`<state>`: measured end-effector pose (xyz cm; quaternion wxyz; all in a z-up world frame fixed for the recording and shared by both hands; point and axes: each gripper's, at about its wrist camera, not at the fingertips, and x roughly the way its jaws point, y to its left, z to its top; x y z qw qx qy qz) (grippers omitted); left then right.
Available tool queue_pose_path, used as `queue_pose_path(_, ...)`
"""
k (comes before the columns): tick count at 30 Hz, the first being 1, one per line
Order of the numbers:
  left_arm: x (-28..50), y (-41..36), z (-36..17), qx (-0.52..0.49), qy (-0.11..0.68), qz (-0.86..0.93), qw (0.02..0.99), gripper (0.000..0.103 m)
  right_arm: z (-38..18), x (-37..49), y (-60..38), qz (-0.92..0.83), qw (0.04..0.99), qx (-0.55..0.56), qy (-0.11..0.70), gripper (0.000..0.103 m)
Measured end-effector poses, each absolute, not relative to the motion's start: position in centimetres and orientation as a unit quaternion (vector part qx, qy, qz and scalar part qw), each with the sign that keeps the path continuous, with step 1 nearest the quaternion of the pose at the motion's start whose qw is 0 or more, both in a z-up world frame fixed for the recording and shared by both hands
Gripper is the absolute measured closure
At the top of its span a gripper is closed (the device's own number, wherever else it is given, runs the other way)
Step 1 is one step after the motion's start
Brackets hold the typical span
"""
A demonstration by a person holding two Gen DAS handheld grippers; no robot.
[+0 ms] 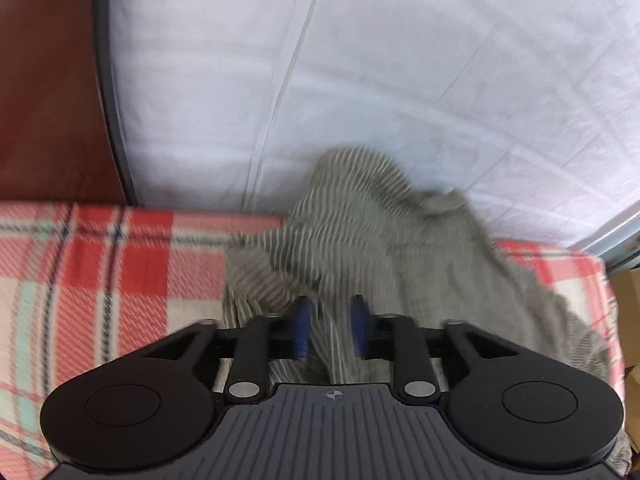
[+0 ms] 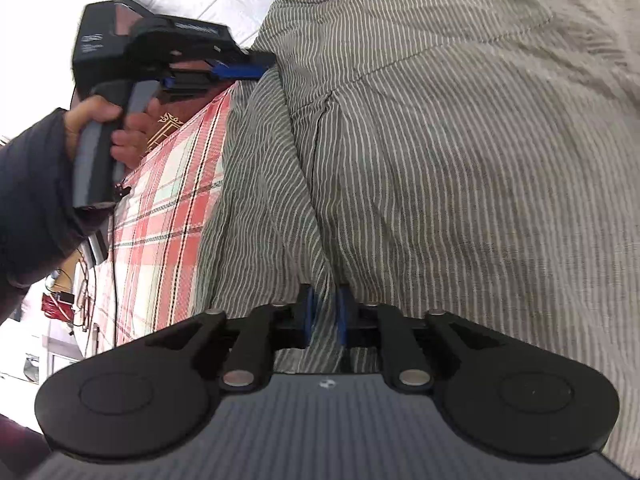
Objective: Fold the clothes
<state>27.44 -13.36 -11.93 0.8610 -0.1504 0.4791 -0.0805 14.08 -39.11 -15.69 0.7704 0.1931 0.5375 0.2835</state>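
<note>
The right claw (image 2: 325,318) pinches a fold of the grey striped shirt (image 2: 440,160), which lies on the plaid bedsheet (image 1: 100,272). The left claw (image 1: 331,326) stands open astride the cloth. No writing is legible.

— Where does the shirt (image 1: 360,240) lie?
— On the bed cover (image 1: 100,272), heaped against the far edge, where the wall (image 1: 360,60) rises behind it.
— And the grippers?
— The right gripper (image 2: 325,314) sits at the shirt's near edge, cloth between its fingers; the left gripper (image 2: 236,72) is at the shirt's far-left edge.
</note>
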Motion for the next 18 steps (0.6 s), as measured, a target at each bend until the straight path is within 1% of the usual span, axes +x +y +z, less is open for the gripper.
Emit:
queue_pose_path(2, 26.5, -12.5, -9.9, -0.146, 0.46, -0.087, 0.872, 0.044, -14.9, 13.7, -39.3, 0.278, 0.779, 0.184, 0.531, 0.074)
queue_pose_path(5, 25.2, -10.7, -8.5, -0.135, 0.456, -0.082, 0.876, 0.039, -13.1, 12.9, -39.4, 0.288, 0.798, 0.165, 0.504, 0.074)
queue_pose_path(8, 24.1, -9.6, -10.5, -0.136, 0.483, -0.066, 0.863, 0.039, -12.5, 13.1, -38.3, 0.308, 0.8, 0.149, 0.492, 0.074)
queue_pose_path(11, 23.4, -8.9, -13.3, -0.169, 0.503, -0.057, 0.846, 0.042, -12.9, 14.3, -36.6, 0.315, 0.798, 0.151, 0.491, 0.073)
queue_pose_path(15, 22.6, -8.8, -15.4, -0.202, 0.507, -0.057, 0.836, 0.044, -12.5, 14.0, -35.8, 0.33, 0.794, 0.16, 0.485, 0.074)
queue_pose_path(18, 22.3, -8.9, -16.0, -0.216, 0.503, -0.063, 0.835, 0.044, -11.8, 13.3, -35.2, 0.347, 0.786, 0.166, 0.484, 0.073)
